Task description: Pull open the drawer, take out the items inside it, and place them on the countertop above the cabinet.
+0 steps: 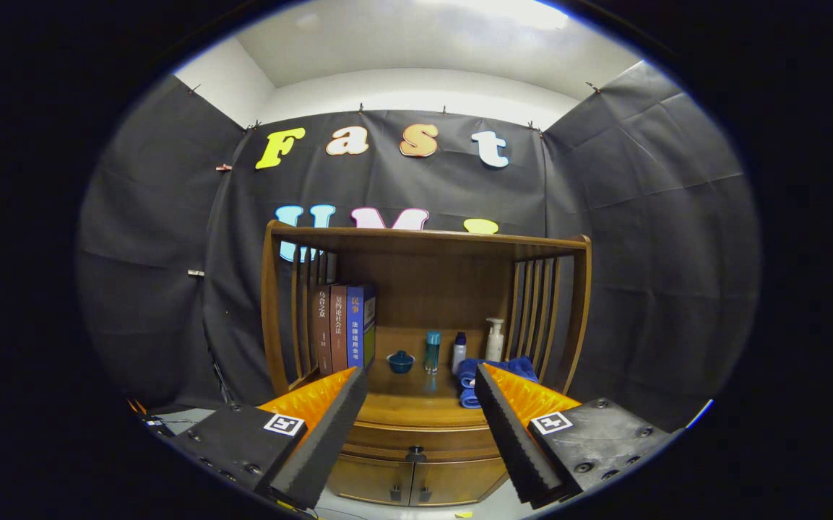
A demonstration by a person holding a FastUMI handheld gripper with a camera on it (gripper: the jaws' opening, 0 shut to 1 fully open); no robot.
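A wooden cabinet (423,289) stands ahead against the booth's wall. Its drawer (416,439) is closed, with a dark knob (416,455) at the front, and lies just beyond my fingers, between them and low. The countertop (416,401) above it carries a small teal lidded pot (400,362), a teal bottle (432,352), a small white bottle (459,353), a pump bottle (494,340) and folded blue cloth (468,383). My gripper (420,383) is open, its fingers (329,426) wide apart with nothing between them, some way short of the cabinet.
Three books (344,328) stand upright at the countertop's left, against slatted side rails. Two small doors (416,480) with handles sit below the drawer. A pale floor (416,505) shows in front of the cabinet. A cable (217,375) hangs at the left wall.
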